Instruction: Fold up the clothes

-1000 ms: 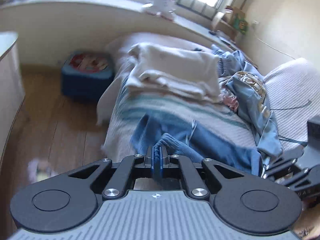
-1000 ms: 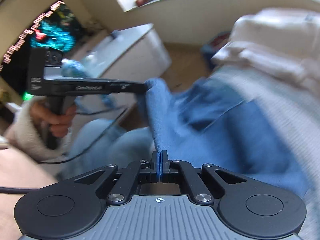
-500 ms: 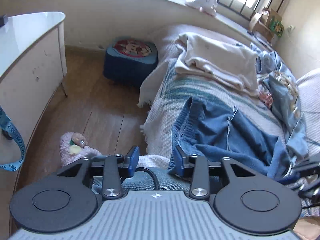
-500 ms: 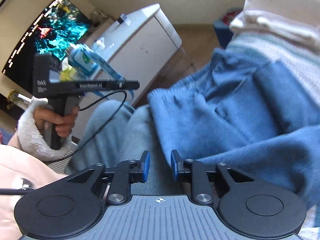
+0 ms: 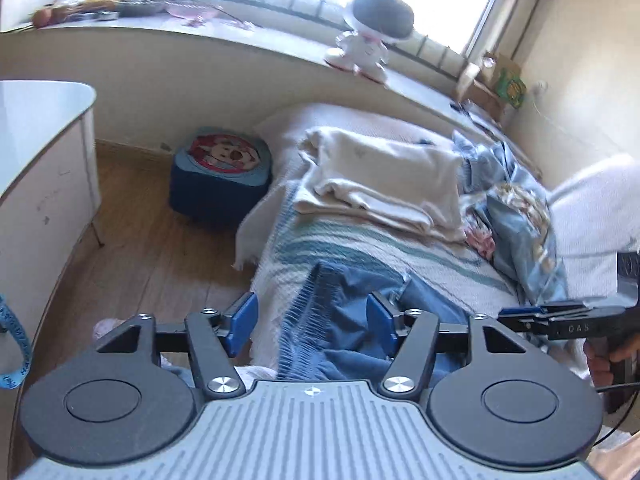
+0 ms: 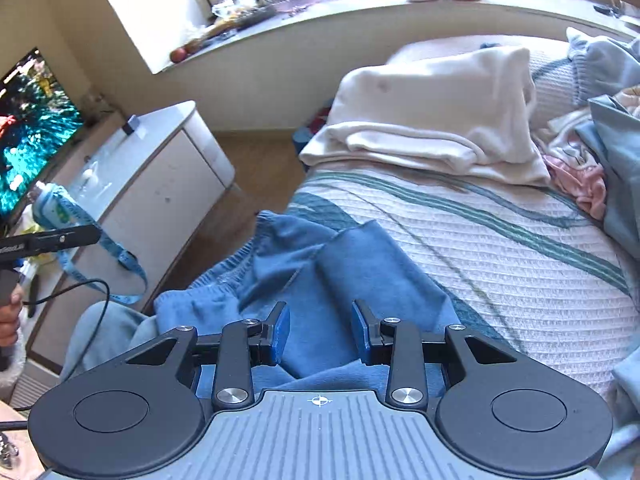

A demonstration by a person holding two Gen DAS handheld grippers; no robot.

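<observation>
Both jaws opening, nothing pinched: left gripper (image 5: 312, 320) and right gripper (image 6: 318, 330) over blue pants (image 6: 360, 272), I reckon dropped flat on bed (image 6: 500, 240) for folding.

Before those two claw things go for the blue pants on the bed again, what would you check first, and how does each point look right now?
1. Left gripper free of cloth: ok, its jaws are opening and the pads press on nothing.
2. Right gripper free of cloth: ok, jaws opening above the fabric.
3. Blue pants lying on the bed: ok.
4. Pants flat for folding: not ok, rumpled, waistband bunched at the bed's edge.
5. Cream folded stack apart from the pants: ok.
6. Whether any of the pants hangs off the bed: cannot tell.
</observation>
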